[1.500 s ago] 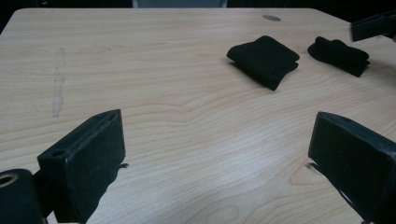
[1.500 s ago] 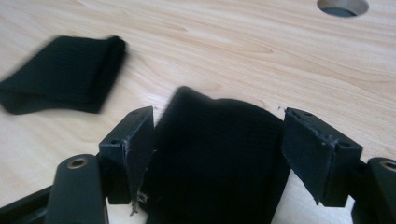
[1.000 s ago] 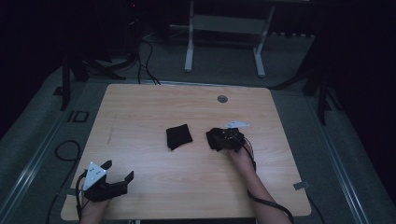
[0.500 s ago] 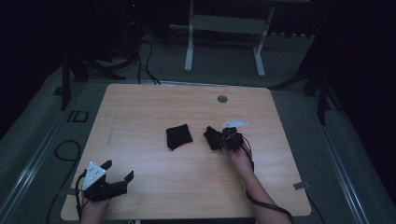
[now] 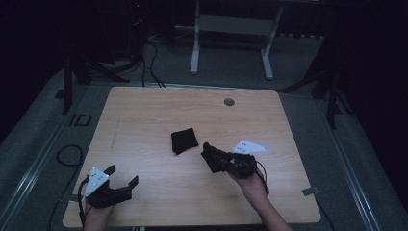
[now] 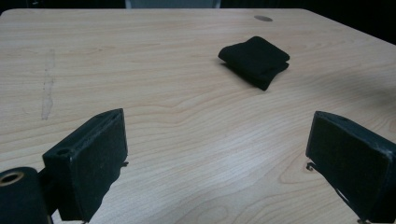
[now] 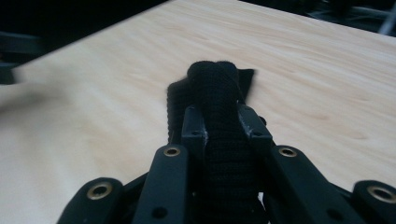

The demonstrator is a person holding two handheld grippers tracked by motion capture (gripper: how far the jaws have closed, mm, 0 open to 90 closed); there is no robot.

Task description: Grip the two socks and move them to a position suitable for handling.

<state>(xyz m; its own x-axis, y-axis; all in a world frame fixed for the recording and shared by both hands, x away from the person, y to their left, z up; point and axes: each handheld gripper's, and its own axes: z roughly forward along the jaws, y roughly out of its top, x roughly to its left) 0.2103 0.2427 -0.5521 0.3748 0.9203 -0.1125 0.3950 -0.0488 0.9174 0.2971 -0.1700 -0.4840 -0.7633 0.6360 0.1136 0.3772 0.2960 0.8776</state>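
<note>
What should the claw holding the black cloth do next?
Probably carry it toward the folded black cloth mid-table: the right claw is clamped on a rolled black cloth piece, lifted off the table, and the left claw rests open.

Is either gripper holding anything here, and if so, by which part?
The right gripper is shut on a black folded cloth, clamped across its folded thickness, one end sticking out past the jaws. The left gripper is open and holds nothing.

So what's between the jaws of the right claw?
A folded black fabric piece, ribbed like a sock, is pinched in the right claw above the table. The jaws cover its lower part, so its full shape cannot be seen.
</note>
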